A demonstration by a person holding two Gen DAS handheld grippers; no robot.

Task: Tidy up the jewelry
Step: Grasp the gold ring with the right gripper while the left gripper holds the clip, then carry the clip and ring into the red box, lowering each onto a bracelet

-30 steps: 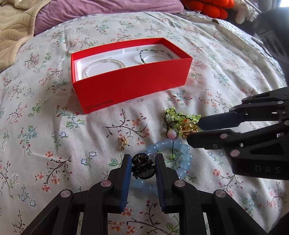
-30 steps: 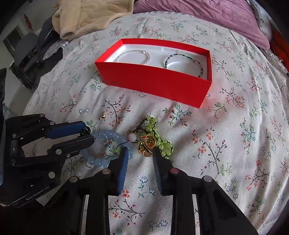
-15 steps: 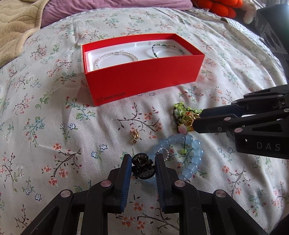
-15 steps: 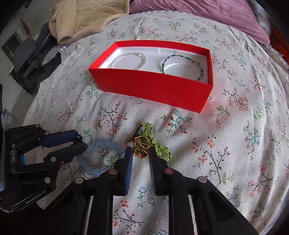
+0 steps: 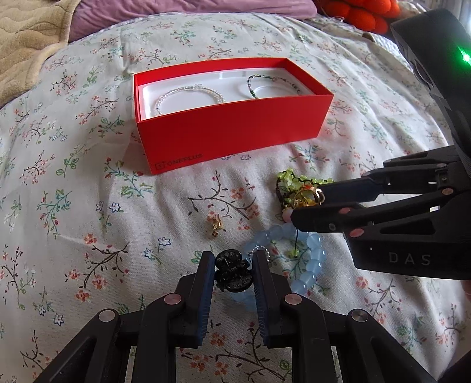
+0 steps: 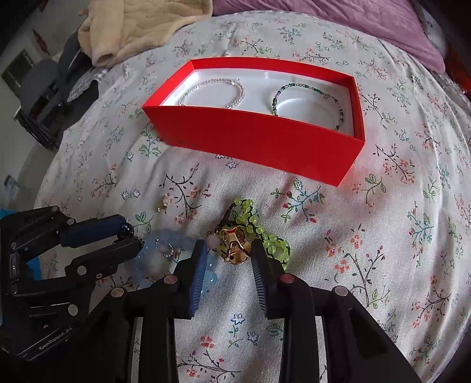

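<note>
My left gripper (image 5: 232, 259) is shut on a small black claw clip (image 5: 232, 275), low over the flowered bedspread. My right gripper (image 6: 228, 250) straddles a gold claw clip (image 6: 234, 244). Its jaws are opening, with a gap at the left pad. The gold clip lies on a light-green bead bracelet (image 6: 250, 221), beside a pale blue bead bracelet (image 5: 312, 259). A small gold charm (image 5: 216, 227) lies alone on the cloth. Behind stands the red box (image 5: 235, 138), which holds a clear bead bracelet (image 5: 188, 94) and a dark green bead bracelet (image 5: 273, 82).
A beige blanket (image 6: 141, 29) and a purple pillow (image 6: 323, 17) lie at the far end of the bed. An orange plush thing (image 5: 362, 14) sits at the far right. Dark furniture (image 6: 44, 97) stands beyond the bed's left edge.
My right gripper moved onto the gold clip and narrowed around it, and now stands wider. The left gripper has kept the black clip and stayed put.
</note>
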